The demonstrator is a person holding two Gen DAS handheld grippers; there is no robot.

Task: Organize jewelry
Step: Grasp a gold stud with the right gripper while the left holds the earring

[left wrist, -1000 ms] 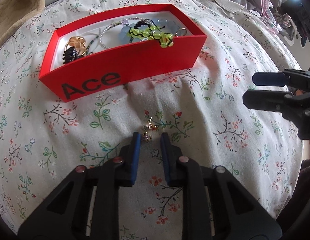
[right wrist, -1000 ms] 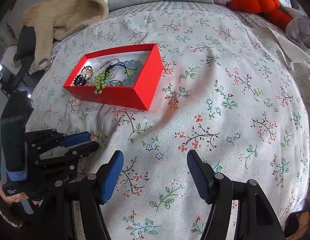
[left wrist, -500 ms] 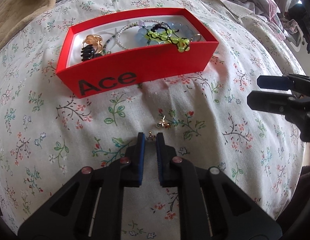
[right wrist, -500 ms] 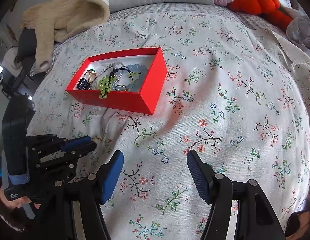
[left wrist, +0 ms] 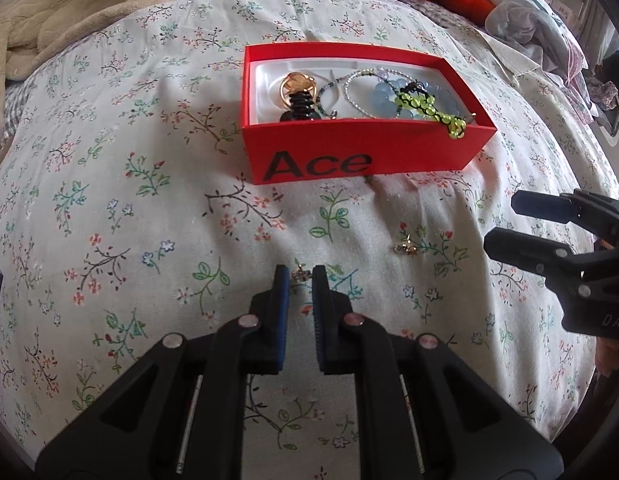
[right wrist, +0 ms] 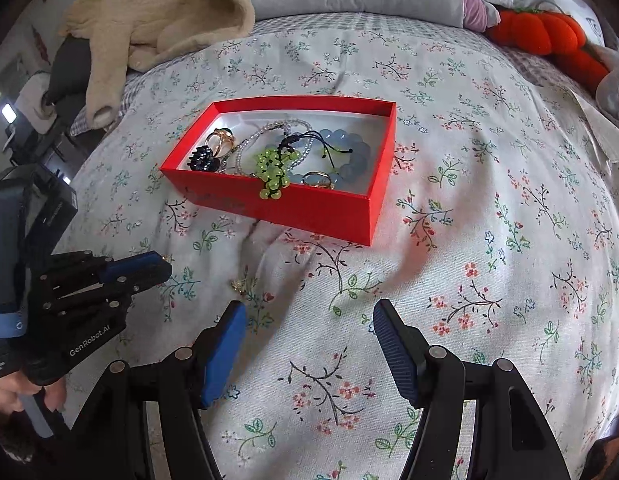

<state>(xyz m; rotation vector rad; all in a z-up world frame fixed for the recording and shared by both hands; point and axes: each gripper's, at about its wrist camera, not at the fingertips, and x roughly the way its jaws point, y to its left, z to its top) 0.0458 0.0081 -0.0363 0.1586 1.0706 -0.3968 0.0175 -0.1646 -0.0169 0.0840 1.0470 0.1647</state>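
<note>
A matt red cardboard box [left wrist: 361, 148] with a smooth white lining sits on soft, creased floral cotton bedding [left wrist: 149, 220]. Inside it gleam glossy blue beads [right wrist: 349, 148], translucent green beads [right wrist: 273, 164] and a polished gold-toned metal ring [left wrist: 297, 86]. A fleecy beige blanket [right wrist: 157, 20] lies behind.

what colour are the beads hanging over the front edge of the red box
Yellow-green, strung on black cord: the beaded bracelet draped over the red box rim. Left wrist view shows it best.

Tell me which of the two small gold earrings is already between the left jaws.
The small gold earring pinched at the left gripper tips; the other gold earring lies loose on the floral bedspread.
</note>
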